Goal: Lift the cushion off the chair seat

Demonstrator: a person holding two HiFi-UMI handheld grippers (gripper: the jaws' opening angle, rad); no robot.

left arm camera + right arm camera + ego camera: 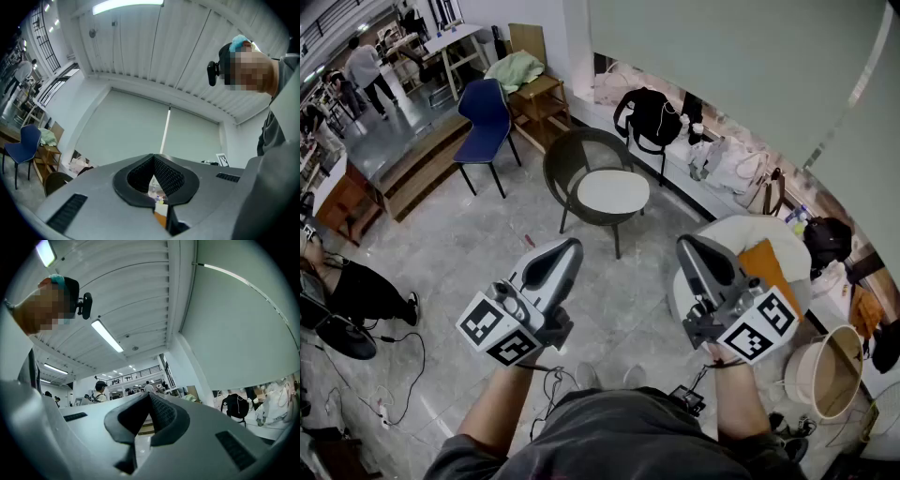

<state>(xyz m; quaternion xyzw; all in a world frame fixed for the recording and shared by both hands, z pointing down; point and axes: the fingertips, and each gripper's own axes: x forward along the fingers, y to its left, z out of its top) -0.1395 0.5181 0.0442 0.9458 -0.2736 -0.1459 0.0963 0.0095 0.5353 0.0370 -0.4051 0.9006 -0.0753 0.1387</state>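
Observation:
A dark wicker chair (572, 159) stands on the floor ahead of me, with a round white cushion (613, 191) lying flat on its seat. To my right, a white armchair (741, 234) holds an orange cushion (766, 267) leaning in it. My left gripper (572, 246) is held in the air short of the wicker chair, shut with nothing in it. My right gripper (686, 242) hovers beside the white armchair, also shut and empty. In the left gripper view the closed jaws (153, 157) point a little upward at a blind. The right gripper (149, 397) faces the hall.
A blue chair (486, 117) and a wooden shelf (539, 103) stand at the back left. A black backpack (652, 117) and bags line the window ledge. A round basket (825, 370) sits at my right, cables (394, 375) trail at the left, and a person (352, 291) sits there.

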